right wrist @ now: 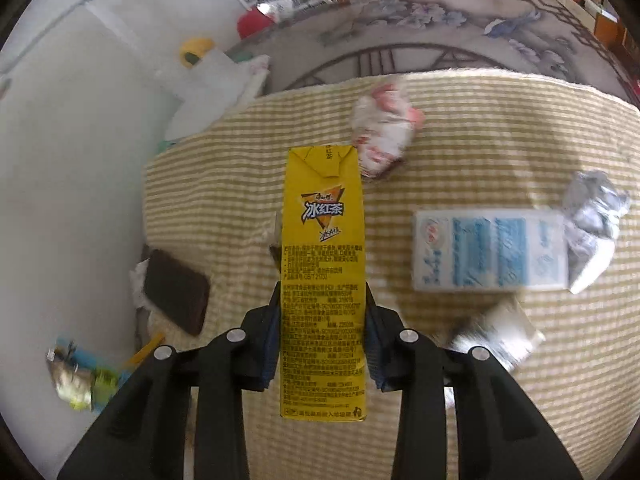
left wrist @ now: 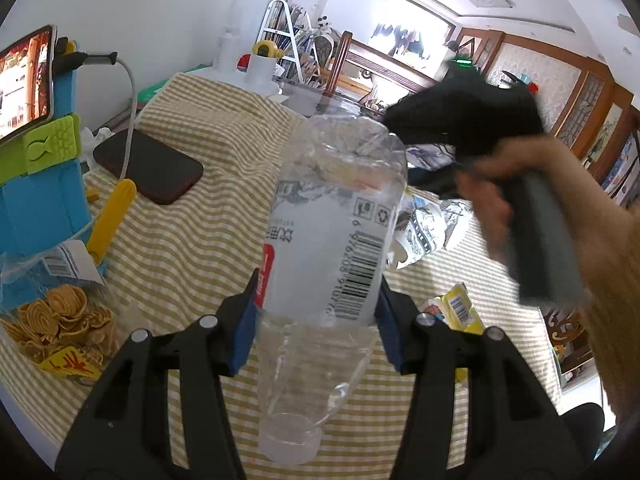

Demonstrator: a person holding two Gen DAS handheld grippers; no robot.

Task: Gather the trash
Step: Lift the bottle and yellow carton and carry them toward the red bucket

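Left gripper (left wrist: 316, 312) clamps the empty plastic bottle (left wrist: 332, 236) cap-down — out of the way. Right gripper (right wrist: 322, 328) pinches the yellow tea carton (right wrist: 323, 276) between its pads, lengthwise; blue-and-white carton (right wrist: 490, 250) and crumpled wrappers (right wrist: 384, 136) wait ahead and right.

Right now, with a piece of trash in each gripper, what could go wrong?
1. The left gripper pinches the crumpled clear plastic bottle low, near its neck, so the long body could swing or slip.
2. The right gripper has the yellow iced-tea carton between its pads; the thin box may twist.
3. The crumpled wrappers and the dark phone lie close; a sweep could knock them.
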